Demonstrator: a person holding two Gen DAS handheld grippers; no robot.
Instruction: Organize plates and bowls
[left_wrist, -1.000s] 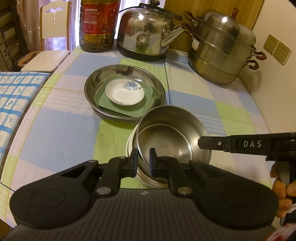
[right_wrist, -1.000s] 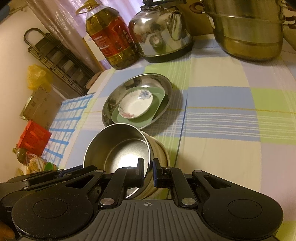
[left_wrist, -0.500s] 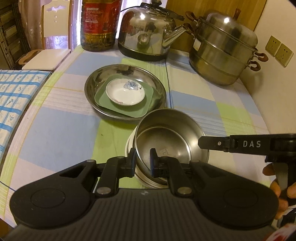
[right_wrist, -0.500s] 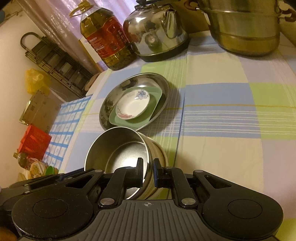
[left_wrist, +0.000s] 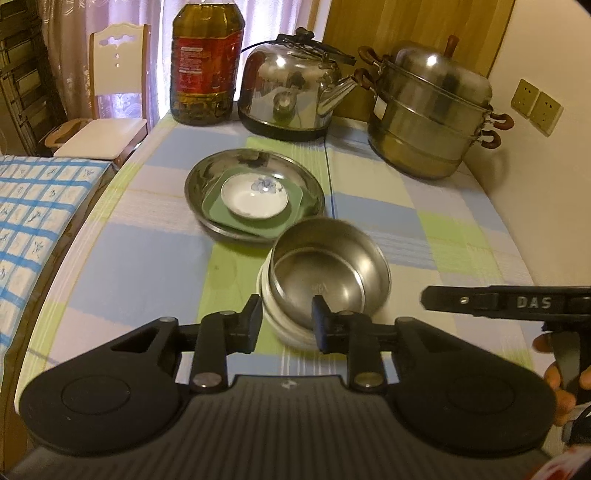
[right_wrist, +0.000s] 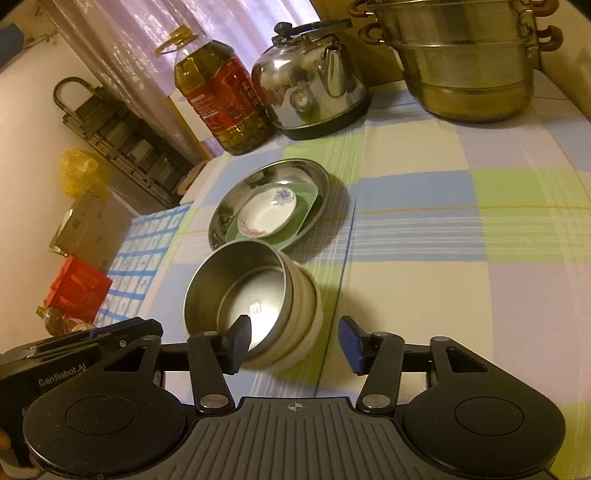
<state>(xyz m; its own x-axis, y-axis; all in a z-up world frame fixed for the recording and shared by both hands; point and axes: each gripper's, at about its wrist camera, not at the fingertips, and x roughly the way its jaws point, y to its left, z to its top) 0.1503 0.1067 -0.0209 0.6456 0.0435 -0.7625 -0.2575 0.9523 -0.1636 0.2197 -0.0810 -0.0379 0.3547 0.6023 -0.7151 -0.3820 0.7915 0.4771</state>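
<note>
A steel bowl (left_wrist: 328, 273) (right_wrist: 240, 291) sits nested, slightly tilted, in a stack of white bowls (left_wrist: 273, 314) (right_wrist: 306, 314) on the checked tablecloth. My left gripper (left_wrist: 286, 325) hovers at the stack's near rim with its jaws opening; the rim lies between the pads, untouched. My right gripper (right_wrist: 295, 341) is at the stack's other side, jaws opening wide, pads off the bowls; it shows as a black bar (left_wrist: 480, 301) in the left wrist view. Behind the stack, a steel plate (left_wrist: 195, 177) (right_wrist: 266, 177) carries a green square plate (left_wrist: 295, 212) (right_wrist: 310, 199) and a white flowered dish (left_wrist: 255, 197) (right_wrist: 266, 218).
An oil bottle (left_wrist: 207, 62), a steel kettle (left_wrist: 291, 96) and a steamer pot (left_wrist: 432, 114) line the table's far edge. A chair (left_wrist: 107, 122) and a blue checked cloth (left_wrist: 33, 206) lie off the left side. A wall with sockets (left_wrist: 535, 107) bounds the right.
Both grippers were pinched on the steel bowl's rim; their jaws have spread and let go. Both have drawn back and a little upward from the stack.
</note>
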